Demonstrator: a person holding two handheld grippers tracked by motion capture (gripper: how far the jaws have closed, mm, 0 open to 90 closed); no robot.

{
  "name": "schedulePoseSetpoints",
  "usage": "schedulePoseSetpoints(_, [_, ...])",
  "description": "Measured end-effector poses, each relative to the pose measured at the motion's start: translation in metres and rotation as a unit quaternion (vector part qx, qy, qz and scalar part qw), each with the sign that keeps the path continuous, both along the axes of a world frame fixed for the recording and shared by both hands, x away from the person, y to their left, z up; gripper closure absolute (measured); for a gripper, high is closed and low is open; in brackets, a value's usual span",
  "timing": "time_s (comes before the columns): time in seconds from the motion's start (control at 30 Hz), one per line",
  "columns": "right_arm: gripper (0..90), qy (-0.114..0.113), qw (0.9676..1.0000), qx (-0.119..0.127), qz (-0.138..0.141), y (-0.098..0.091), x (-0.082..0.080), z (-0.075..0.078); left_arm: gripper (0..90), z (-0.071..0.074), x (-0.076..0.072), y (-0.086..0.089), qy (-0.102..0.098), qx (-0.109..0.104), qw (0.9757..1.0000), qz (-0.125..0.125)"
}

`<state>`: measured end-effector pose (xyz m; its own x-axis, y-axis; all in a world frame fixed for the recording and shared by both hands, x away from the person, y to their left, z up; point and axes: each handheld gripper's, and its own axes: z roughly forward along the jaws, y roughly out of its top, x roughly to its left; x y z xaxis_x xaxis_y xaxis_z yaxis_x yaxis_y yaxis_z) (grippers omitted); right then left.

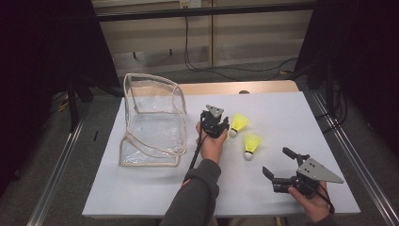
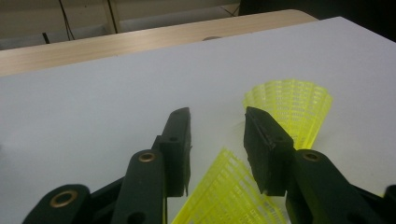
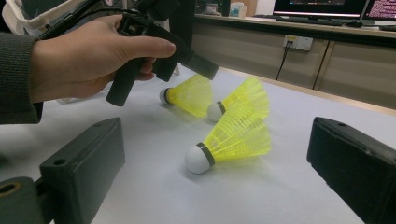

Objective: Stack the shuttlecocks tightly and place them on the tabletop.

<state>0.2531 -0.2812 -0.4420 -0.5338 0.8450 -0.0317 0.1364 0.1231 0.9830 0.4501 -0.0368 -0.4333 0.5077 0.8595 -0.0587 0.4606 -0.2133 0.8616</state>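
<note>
A white bench (image 1: 155, 188) stands in a dim room with dark curtains. The left gripper (image 2: 217, 135), spread, hovers over yellow shuttlecocks (image 1: 240, 123); the right gripper (image 1: 278, 165) waits spread nearby.

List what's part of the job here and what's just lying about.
In the job:
- left gripper, jaws apart over a yellow plastic mesh shuttlecock
- second yellow shuttlecock
- third yellow shuttlecock
- clear plastic bag with beige trim, probably where they go
- right gripper, open, held off

Lying about:
- black floor cables
- white wall socket
</note>
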Motion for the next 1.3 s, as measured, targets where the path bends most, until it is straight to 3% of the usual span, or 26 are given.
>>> schedulePoseSetpoints(0.57, [3.3,0.001,1.0,0.0,0.0,0.0,0.0,0.0,57.5,0.011,-0.007,0.004,0.007,-0.009,0.9998,-0.016])
schedulePoseSetpoints(1.03, [3.3,0.001,1.0,-0.004,0.001,0.0,0.0,0.0,44.4,0.027,-0.021,0.016,0.027,-0.015,0.9987,-0.041])
schedulePoseSetpoints(1.3, [3.3,0.002,1.0,-0.004,0.002,0.001,0.0,0.0,38.2,0.026,-0.03,0.026,0.029,-0.028,0.9982,-0.045])
